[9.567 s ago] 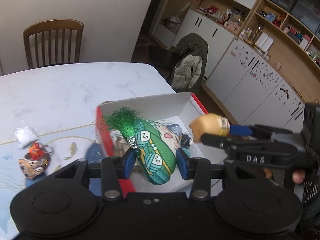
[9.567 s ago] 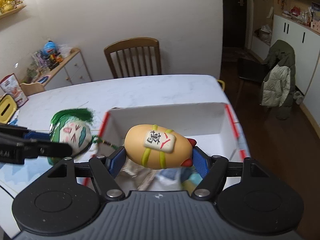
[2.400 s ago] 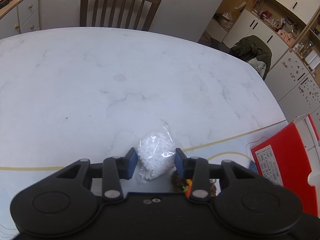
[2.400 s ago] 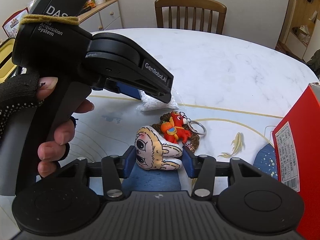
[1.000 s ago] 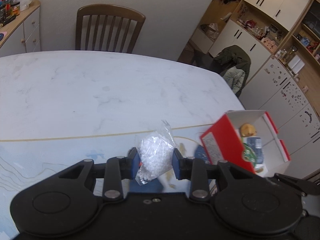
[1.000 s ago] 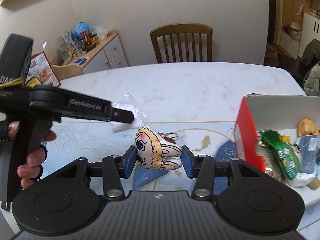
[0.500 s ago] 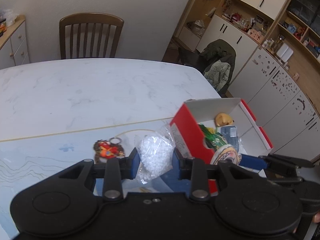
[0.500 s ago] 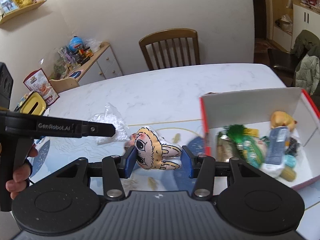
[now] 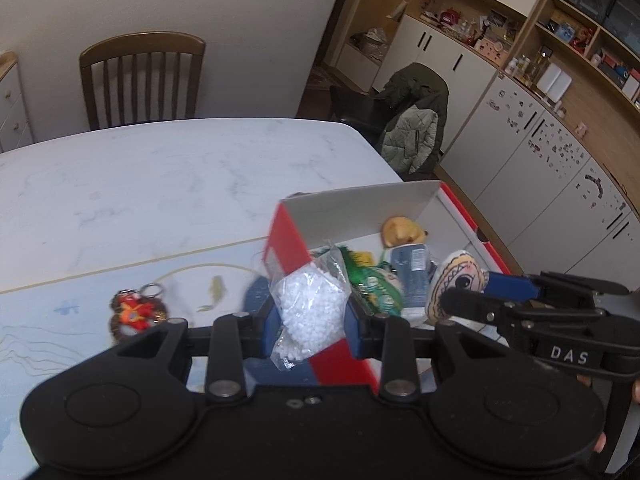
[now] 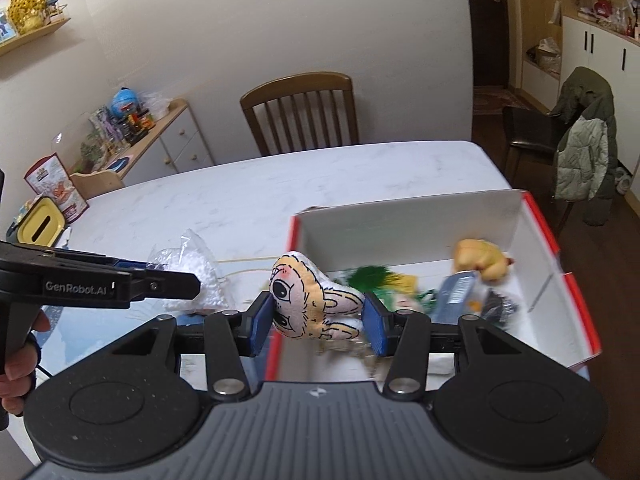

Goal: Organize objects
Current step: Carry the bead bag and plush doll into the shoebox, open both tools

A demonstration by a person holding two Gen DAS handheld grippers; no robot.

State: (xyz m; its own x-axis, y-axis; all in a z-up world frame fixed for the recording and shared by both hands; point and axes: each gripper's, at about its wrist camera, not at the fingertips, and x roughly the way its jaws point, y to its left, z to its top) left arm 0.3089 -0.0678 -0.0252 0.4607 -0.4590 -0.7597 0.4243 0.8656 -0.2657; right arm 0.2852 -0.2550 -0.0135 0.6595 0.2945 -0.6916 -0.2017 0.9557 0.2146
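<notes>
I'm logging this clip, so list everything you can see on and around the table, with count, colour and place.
box: 1, red outside, white inside, on table, right
toys in box: several, yellow, green, blue, jumbled
bead bag: 1, clear with white beads, in left tongs
plush: 1, tan and white, in right tongs
keychain: 1, red-orange, on mat, left of box
mat: 1, pale blue, under box
table: 1, white marble
chair: 1, brown wood, behind table
jacket: 1, green, on dark chair
left tongs: black, blue pads, shut on bag
right tongs: black, blue pads, shut on plush
</notes>
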